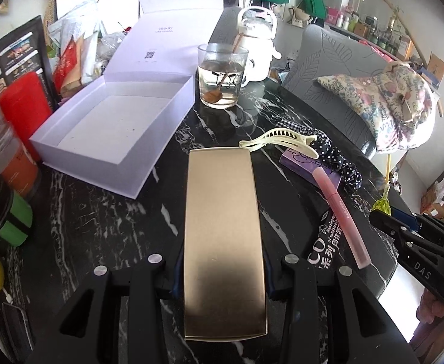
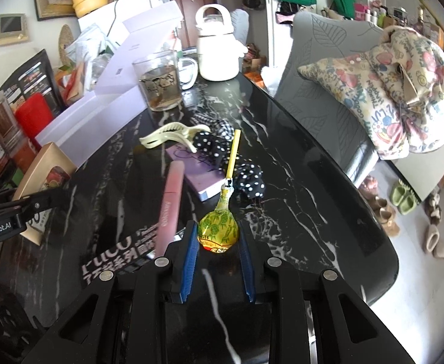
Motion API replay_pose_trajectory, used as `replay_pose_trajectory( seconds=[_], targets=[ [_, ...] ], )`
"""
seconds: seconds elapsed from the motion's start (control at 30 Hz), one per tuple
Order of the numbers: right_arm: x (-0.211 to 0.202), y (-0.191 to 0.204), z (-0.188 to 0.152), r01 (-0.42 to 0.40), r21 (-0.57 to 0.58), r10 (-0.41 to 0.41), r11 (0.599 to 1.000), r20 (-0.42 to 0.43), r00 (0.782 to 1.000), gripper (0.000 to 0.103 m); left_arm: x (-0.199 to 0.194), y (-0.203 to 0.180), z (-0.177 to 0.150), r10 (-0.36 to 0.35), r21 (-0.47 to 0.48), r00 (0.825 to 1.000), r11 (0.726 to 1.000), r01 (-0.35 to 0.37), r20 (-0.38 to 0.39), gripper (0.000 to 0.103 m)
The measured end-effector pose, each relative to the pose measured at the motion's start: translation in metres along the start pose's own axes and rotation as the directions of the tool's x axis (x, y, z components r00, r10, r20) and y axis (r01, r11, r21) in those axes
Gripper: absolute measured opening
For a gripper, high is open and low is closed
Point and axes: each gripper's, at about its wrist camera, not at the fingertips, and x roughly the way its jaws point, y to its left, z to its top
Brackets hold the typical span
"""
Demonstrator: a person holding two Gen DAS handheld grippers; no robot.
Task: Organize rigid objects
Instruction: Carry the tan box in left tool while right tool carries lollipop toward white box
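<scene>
My left gripper [image 1: 222,276] is shut on a flat gold case [image 1: 223,227], held above the black marble table [image 1: 100,227] and pointing toward the open white box [image 1: 112,139]. In the right wrist view the gold case [image 2: 44,166] shows at the left edge. My right gripper [image 2: 218,234] is shut on a lollipop in a yellow-green wrapper [image 2: 219,226], its yellow stick [image 2: 233,154] pointing away. On the table lie a cream hair clip [image 2: 170,135], a pink lip gloss tube [image 2: 170,200], a small purple box [image 2: 200,173] and a polka-dot scrunchie [image 2: 249,179].
A glass mug of liquid [image 1: 222,75] and a white kettle [image 1: 257,48] stand behind the box. Tins, packets and a red container [image 1: 21,115] crowd the left side. A black packet with white lettering [image 2: 116,261] lies near the front. A grey chair with a patterned bag [image 2: 404,97] is on the right.
</scene>
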Motion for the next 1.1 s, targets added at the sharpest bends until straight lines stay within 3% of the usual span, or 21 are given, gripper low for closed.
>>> replay_pose_trajectory(
  seconds=[0.5, 1.1],
  targets=[
    [-0.033, 0.057, -0.013, -0.104, -0.146, 0.112, 0.984, 0.047, 0.993, 0.026, -0.059, 0.03, -0.032, 0.066, -0.089, 0.994, 0.994, -0.059, 0.082, 0.038],
    [-0.049, 0.127, -0.018, -0.275, -0.318, 0.305, 0.907, 0.049, 0.951, 0.026, -0.101, 0.062, -0.059, 0.186, -0.199, 0.974, 0.967, -0.157, 0.132, 0.038]
  ],
)
